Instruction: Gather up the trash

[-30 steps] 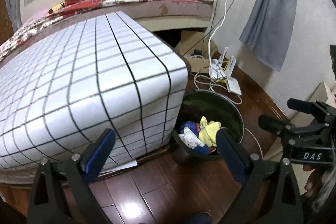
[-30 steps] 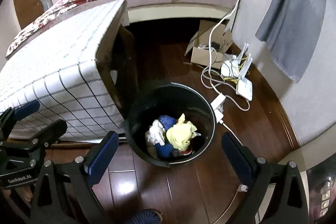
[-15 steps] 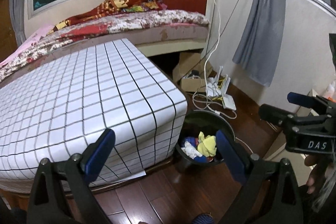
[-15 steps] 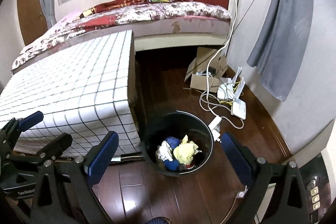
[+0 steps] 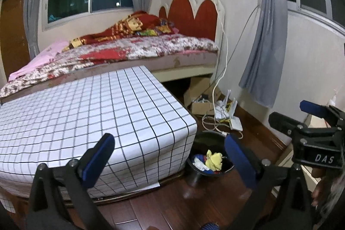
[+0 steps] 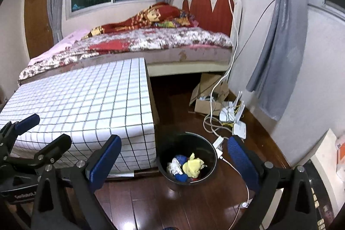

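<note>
Left claw (image 5: 170, 161): fingers spread wide apart, gripping nothing.
Right claw (image 6: 174, 160): also wide apart, nothing between its pads.
Trash bin (image 6: 210, 148): black, round, on the wooden floor (image 6: 172, 204) just beside the corner of the checked-cloth counter (image 6: 86, 100).
Trash (image 6: 193, 166): crumpled yellow, white and blue pieces lying inside the bin.
</note>
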`<action>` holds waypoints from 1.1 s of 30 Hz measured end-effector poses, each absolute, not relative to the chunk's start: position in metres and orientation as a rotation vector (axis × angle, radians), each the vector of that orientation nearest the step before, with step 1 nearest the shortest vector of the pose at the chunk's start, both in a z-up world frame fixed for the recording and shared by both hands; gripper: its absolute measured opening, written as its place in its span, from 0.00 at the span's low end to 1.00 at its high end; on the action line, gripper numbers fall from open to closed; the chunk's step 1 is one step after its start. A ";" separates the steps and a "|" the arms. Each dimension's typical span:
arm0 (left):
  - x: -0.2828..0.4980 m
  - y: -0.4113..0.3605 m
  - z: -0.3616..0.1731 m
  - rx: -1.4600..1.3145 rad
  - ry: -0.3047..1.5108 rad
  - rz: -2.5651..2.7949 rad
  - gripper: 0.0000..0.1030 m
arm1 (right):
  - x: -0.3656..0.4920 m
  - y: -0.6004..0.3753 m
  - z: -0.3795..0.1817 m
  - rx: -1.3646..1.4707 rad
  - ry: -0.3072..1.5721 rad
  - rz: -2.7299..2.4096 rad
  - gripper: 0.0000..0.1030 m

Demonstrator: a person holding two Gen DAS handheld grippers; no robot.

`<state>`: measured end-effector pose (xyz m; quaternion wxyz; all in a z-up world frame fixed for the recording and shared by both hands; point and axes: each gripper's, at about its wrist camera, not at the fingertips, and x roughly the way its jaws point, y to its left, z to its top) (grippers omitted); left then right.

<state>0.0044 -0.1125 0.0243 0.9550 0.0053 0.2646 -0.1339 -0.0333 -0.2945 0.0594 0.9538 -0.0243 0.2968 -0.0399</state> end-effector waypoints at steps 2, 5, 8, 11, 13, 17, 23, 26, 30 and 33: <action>-0.005 -0.106 0.031 0.005 0.513 -0.264 0.99 | -0.047 -0.287 0.069 -0.052 0.570 -0.084 0.99; -0.019 -0.097 0.042 -0.003 0.472 -0.259 0.99 | -0.064 -0.280 0.080 -0.061 0.532 -0.088 0.99; -0.028 -0.091 0.049 -0.017 0.446 -0.261 0.99 | -0.074 -0.276 0.088 -0.062 0.516 -0.086 0.99; -0.026 -0.091 0.050 -0.025 0.439 -0.269 0.99 | -0.076 -0.275 0.093 -0.068 0.509 -0.086 0.99; -0.027 -0.093 0.049 -0.020 0.439 -0.276 0.99 | -0.074 -0.276 0.095 -0.067 0.505 -0.093 0.99; -0.028 -0.098 0.047 -0.003 0.444 -0.284 0.99 | -0.071 -0.279 0.093 -0.053 0.509 -0.099 0.99; -0.031 -0.097 0.046 0.023 0.448 -0.263 0.99 | -0.070 -0.276 0.087 -0.052 0.521 -0.082 0.99; -0.033 -0.099 0.047 0.026 0.441 -0.260 0.99 | -0.071 -0.277 0.087 -0.049 0.519 -0.079 0.99; -0.034 -0.100 0.050 0.031 0.433 -0.256 0.99 | -0.072 -0.279 0.088 -0.043 0.513 -0.082 0.99; -0.034 -0.100 0.050 0.031 0.433 -0.254 0.99 | -0.073 -0.279 0.088 -0.042 0.513 -0.082 0.99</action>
